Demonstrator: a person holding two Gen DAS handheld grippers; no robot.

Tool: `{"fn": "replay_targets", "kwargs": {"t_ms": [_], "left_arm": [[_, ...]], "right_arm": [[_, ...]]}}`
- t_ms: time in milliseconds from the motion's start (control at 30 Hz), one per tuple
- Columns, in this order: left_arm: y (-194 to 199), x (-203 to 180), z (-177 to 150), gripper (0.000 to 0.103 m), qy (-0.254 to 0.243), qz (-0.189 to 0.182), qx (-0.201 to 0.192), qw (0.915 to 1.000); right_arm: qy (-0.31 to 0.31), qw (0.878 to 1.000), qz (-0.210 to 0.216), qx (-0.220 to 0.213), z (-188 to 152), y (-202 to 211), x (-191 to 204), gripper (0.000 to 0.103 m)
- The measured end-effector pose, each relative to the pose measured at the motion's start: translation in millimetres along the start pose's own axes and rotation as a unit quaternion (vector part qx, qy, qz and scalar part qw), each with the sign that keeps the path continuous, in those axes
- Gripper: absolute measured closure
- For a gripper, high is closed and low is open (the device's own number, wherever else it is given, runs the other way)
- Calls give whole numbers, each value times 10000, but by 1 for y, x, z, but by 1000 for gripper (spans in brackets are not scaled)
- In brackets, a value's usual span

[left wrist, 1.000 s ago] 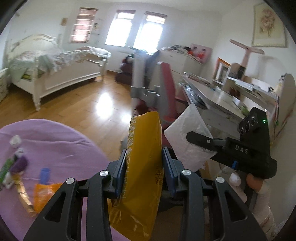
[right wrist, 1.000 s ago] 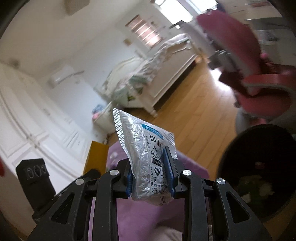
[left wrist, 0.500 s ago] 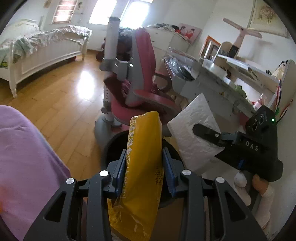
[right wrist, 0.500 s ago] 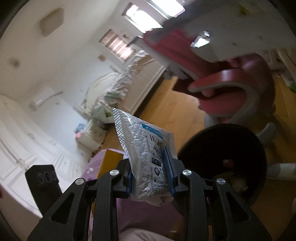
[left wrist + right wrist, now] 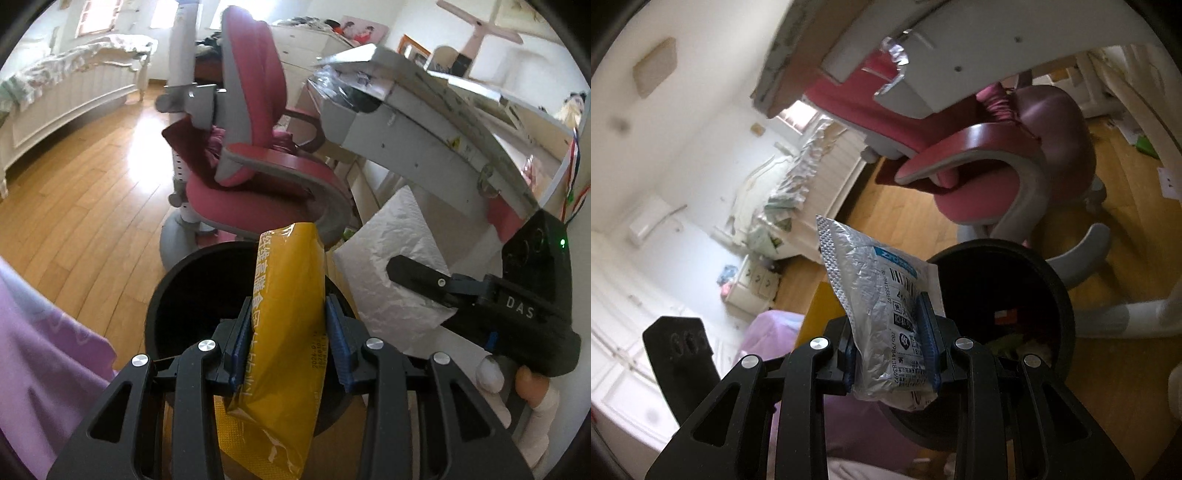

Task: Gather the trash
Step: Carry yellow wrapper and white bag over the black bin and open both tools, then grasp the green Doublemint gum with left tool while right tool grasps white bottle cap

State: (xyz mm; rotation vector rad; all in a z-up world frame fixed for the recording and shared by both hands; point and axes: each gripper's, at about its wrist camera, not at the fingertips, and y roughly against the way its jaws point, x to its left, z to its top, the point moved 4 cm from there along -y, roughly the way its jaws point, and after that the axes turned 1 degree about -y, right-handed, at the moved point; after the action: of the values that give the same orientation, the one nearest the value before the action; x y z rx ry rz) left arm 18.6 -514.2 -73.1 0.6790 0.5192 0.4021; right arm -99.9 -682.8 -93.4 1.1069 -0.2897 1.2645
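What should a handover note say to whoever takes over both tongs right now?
Left tongs: shut on the yellow wrapper, over the black bin.
Right tongs: shut on the silver packet, beside the bin's rim.
Done: both pieces picked up and brought to the bin, which already holds some trash.
Left: open each over the bin's mouth, then go back for more.

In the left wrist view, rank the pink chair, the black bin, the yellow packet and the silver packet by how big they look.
1. pink chair
2. black bin
3. yellow packet, though nearness inflates it
4. silver packet, close to the yellow one
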Motion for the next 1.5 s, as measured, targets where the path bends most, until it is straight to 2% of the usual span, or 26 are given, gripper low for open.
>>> {"fn": "replay_targets", "kwargs": {"t_ms": [100,200,233,267,333,367,400,433,500,667,800,1000,1167,1300,1367,1500], "left_arm": [[-8,-3,2,64,-72,-16,20,10000],[-18,-5,4,60,-64,-18,71,10000],[-20,-5,4,50,-108,68,111,9999],[-21,-5,4,33,-166,176,130,9996],[-14,-6,4,16,-317,358,22,9989],[-10,-7,5,15,-358,374,-48,9986],[-3,-7,6,15,-408,372,-116,9984],[3,-7,6,14,-428,370,-150,9983],[14,-4,7,9,-402,407,-237,9981],[47,5,6,6,-255,434,-489,9975],[82,23,-5,5,-164,719,-673,9950],[138,64,-24,6,250,1001,-994,9897],[192,108,-45,6,609,1259,-1283,9818],[241,162,-68,6,943,1734,-1466,9693],[264,194,-79,6,1196,1954,-1530,9613],[305,275,-103,6,1758,2654,-1487,9362]], "right_arm": [[31,10000,-56,13,1,-1,-2,74],[72,9999,-132,-2,2,3,-2,74],[56,9998,-168,-14,3,4,-2,71],[28,9998,-215,-31,3,5,-3,68],[-16,9995,-309,-85,4,6,-6,47],[-24,9993,-357,-109,4,6,-8,42],[-50,9991,-409,-141,3,7,-10,32],[-100,9988,-438,-179,3,7,-11,30],[-112,9988,-441,-160,2,5,-9,30],[82,9992,-375,-89,-1,-2,11,30],[271,9991,-328,70,-8,-14,33,30],[630,9974,-144,317,-26,-34,79,30],[1086,9923,-24,601,-52,-55,126,30],[1481,9851,47,878,-79,-75,166,30],[1692,9800,113,1038,-92,-87,188,30],[2153,9663,283,1384,-120,-114,236,30]]}}
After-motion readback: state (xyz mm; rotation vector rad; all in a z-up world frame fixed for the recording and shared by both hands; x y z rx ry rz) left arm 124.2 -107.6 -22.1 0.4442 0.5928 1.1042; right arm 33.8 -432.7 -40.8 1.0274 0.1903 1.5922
